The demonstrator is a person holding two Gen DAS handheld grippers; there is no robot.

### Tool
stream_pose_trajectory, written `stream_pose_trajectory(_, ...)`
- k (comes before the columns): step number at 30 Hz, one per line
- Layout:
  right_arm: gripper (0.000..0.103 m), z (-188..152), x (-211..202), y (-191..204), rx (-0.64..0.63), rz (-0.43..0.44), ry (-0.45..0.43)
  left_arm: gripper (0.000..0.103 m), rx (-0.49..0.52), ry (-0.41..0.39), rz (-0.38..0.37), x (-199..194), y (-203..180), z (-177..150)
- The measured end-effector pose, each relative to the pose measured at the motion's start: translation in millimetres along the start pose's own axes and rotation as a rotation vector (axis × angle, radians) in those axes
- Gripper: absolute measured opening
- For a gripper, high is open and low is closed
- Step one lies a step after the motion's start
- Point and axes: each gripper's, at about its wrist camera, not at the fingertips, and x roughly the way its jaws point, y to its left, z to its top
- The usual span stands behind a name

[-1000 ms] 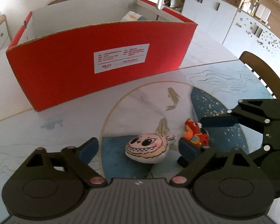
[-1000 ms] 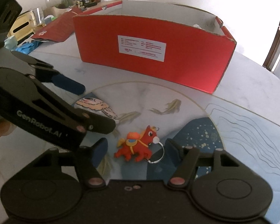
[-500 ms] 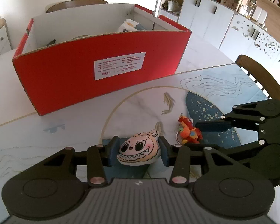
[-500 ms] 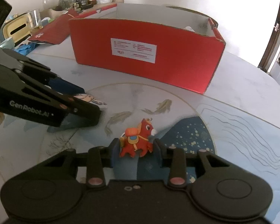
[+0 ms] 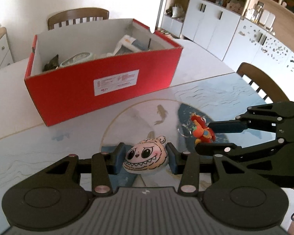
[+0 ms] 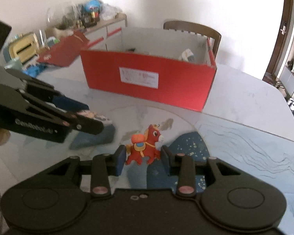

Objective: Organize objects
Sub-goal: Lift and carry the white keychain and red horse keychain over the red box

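Note:
My left gripper (image 5: pixel 146 159) is shut on a beige plush monster face (image 5: pixel 146 157) and holds it above the table. My right gripper (image 6: pixel 143 156) is shut on a small red horse keychain toy (image 6: pixel 145 146), also lifted; the toy shows in the left wrist view (image 5: pixel 201 130) with its key ring hanging. The open red cardboard box (image 5: pixel 100 86) stands ahead on the table, with several items inside. In the right wrist view the box (image 6: pixel 149 78) is at centre and the left gripper (image 6: pixel 84 122) is to the left.
The table has a patterned blue and white mat (image 5: pixel 215 96). Wooden chairs stand behind the box (image 5: pixel 78 17) and at the right (image 5: pixel 262 82). A red box lid (image 6: pixel 62 51) and clutter lie far left in the right wrist view. White cabinets (image 5: pixel 211 27) are beyond.
Both grippers closed on their toys and lifted them off the table. The view rose, so the box's inside now shows.

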Motion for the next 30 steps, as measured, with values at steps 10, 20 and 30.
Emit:
stream_pose_trajectory(10, 0.038, 26.5, -39.4, 4.1, -0.019, -0.012, -0.037, 0.043, -0.006, -0.023, -0.02, -31.6, -10.7, 14.1)
stream_pose_trajectory(20, 0.038, 60.2, -57.3, -1.0, -0.05, 0.0, -0.088, 0.043, 0.005, -0.1, -0.035, -57.5, -14.7, 43.5)
stream_pose_trajectory(30, 0.038, 108.2, -51.5, -11.4, -0.102, -0.02, -0.137, 0.043, 0.023, -0.161, 0.007, -63.8, -0.2, 83.4)
